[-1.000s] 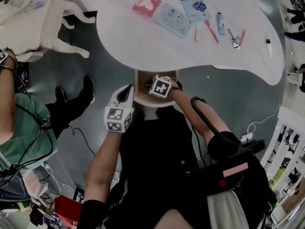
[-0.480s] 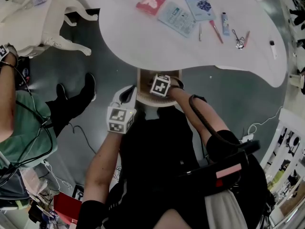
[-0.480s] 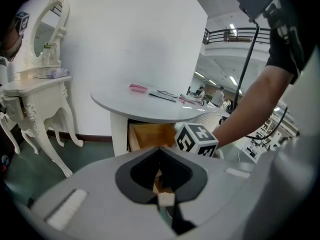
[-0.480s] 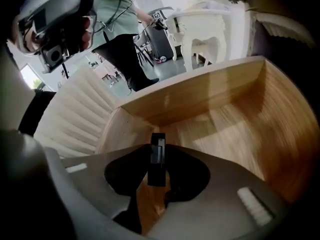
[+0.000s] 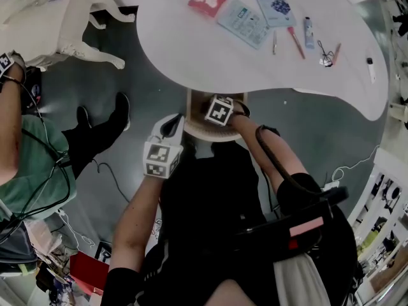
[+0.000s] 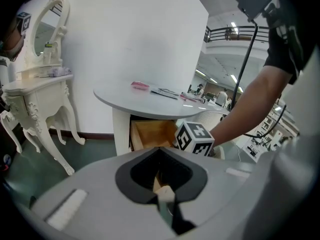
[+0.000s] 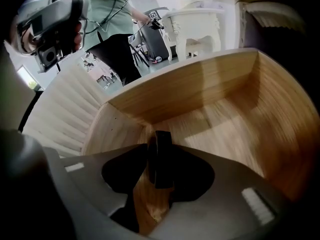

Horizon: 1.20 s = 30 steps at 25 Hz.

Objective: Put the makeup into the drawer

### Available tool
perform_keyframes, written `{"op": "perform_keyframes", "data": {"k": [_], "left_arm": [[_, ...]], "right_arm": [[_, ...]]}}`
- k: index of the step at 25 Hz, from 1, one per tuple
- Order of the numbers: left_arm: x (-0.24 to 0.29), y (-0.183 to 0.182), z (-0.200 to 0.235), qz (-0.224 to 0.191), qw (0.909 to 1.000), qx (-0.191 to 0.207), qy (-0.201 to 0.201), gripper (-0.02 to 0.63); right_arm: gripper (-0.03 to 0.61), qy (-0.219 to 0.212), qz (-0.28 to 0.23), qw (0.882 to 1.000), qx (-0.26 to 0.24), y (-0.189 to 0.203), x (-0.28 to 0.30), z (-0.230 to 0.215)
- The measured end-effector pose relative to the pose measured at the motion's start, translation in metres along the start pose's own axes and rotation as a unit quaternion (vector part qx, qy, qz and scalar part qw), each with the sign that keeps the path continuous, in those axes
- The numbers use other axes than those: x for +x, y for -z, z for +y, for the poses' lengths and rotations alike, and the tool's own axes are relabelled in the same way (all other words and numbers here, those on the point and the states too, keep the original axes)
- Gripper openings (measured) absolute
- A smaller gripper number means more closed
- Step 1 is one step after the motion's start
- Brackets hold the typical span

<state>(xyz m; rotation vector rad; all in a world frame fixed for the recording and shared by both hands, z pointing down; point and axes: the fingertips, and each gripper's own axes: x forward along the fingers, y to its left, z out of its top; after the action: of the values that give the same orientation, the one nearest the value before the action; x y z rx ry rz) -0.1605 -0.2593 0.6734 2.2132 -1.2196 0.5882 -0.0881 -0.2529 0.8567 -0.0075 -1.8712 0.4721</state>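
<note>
An open wooden drawer (image 5: 194, 127) juts out from under the white table (image 5: 191, 56). My right gripper (image 5: 218, 113) reaches down into it. In the right gripper view a small black makeup item (image 7: 161, 146) stands on edge over the drawer floor (image 7: 230, 129) between the jaws of my right gripper (image 7: 159, 164). They are opening, and wood shows in a gap at the item's left side. My left gripper (image 5: 169, 127) hangs shut and empty just left of the drawer. More makeup lies on the table: a red packet (image 5: 208, 0), blue packets (image 5: 242, 23), a tube (image 5: 309, 32).
An ornate white vanity (image 5: 70, 24) stands at the far left. A second person in a green top (image 5: 29, 164) stands at the left edge, boots (image 5: 95, 136) and cables on the grey floor nearby. Pencils (image 5: 294, 42) and an eyelash curler (image 5: 326, 57) lie on the table's right.
My right gripper has sunk a little deeper into the drawer. The left gripper has stayed where it was beside the drawer.
</note>
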Motion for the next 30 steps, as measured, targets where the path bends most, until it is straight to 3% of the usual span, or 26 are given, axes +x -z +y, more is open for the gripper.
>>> {"op": "perform_keyframes", "data": {"k": [7,14,30], "left_arm": [[-0.003,-0.002,0.001,-0.003,1.0,-0.006,-0.003,0.0],[-0.005,0.0,0.002,-0.001,1.0,-0.007,-0.005,0.0],[-0.006,-0.007,0.005,-0.004,0.9999,-0.012,-0.009,0.0]], "right_arm": [[0.202,0.023,0.003,1.0,-0.001,-0.001,0.003,-0.012],[0.216,0.044,0.005,0.998,-0.038,-0.004,0.0,-0.012],[0.259,0.055,0.005,0.997,-0.049,-0.003,0.003,-0.023]]}}
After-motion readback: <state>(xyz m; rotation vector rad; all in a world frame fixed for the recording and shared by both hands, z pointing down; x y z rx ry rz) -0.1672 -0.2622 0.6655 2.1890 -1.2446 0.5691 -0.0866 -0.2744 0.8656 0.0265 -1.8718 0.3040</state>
